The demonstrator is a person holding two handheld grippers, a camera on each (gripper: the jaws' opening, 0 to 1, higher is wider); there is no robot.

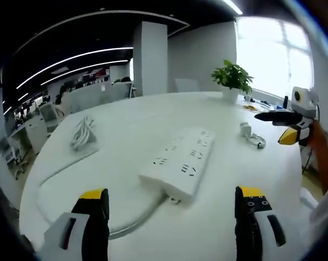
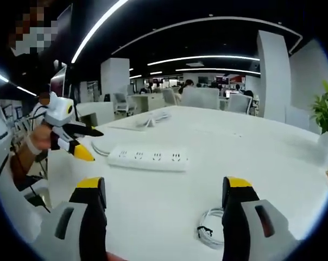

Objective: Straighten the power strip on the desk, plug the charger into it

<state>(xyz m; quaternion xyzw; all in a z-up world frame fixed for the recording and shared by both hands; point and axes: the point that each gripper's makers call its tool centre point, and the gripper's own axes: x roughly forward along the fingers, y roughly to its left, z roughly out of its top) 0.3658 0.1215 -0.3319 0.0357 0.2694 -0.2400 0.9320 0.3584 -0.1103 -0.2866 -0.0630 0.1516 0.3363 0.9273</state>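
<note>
While the left gripper (image 1: 172, 209) hovers with jaws spread, empty, one white power strip (image 1: 180, 160) lies flat on the desk (image 1: 131, 122) at 12 o'clock just beyond them. One charger (image 1: 246, 130) with coiled cable (image 1: 257, 140) sits at 2 o'clock. One potted plant (image 1: 232, 79) stands farther back. The right gripper (image 2: 164, 206), jaws spread, has the cable between its tips.

It was an open-plan office: rows of desks and office chairs (image 2: 202, 98) stood beyond the white table (image 1: 153, 117), with long ceiling light strips (image 2: 207, 57), a square pillar (image 1: 152, 57), and a potted plant (image 1: 233, 79) at the table's far edge by bright windows (image 1: 275, 51).
</note>
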